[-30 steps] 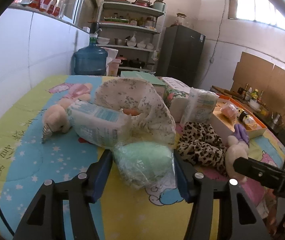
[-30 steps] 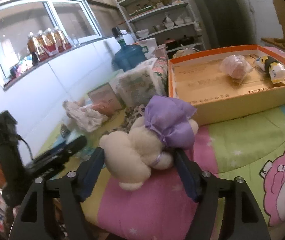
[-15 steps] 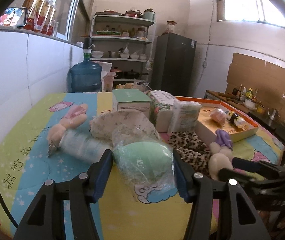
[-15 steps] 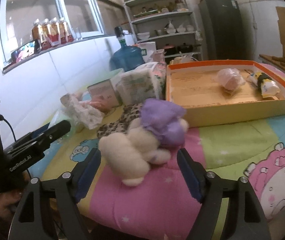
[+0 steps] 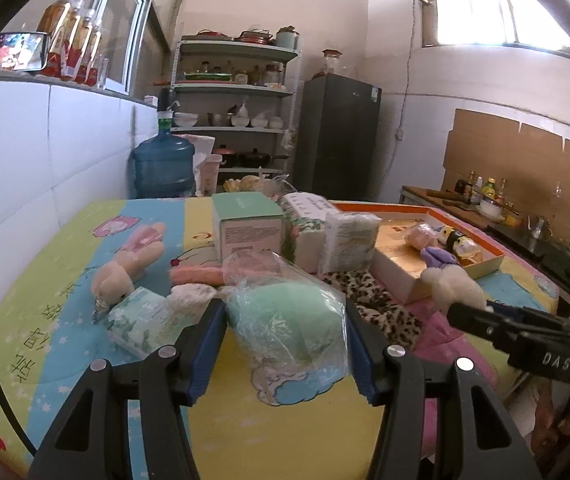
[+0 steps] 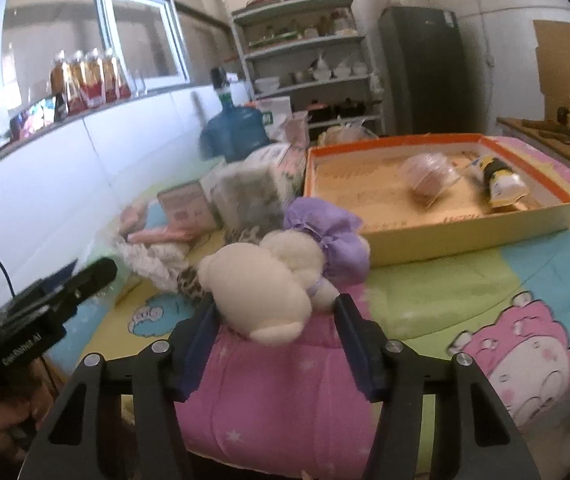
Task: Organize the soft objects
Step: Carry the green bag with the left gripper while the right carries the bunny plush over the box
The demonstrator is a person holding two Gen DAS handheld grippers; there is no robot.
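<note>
Two clamped tools: left tool (image 5: 285,344) on bagged green toy (image 5: 289,320), right tool (image 6: 277,336) on cream plush (image 6: 261,292).

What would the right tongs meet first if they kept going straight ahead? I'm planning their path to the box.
Probably the near wall of the orange-rimmed box, slightly right of centre. The cream plush toy they grip would touch it first; depth is uncertain.

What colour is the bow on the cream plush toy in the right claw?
Light purple. The bow on the cream plush toy shows best in the right wrist view.
</note>
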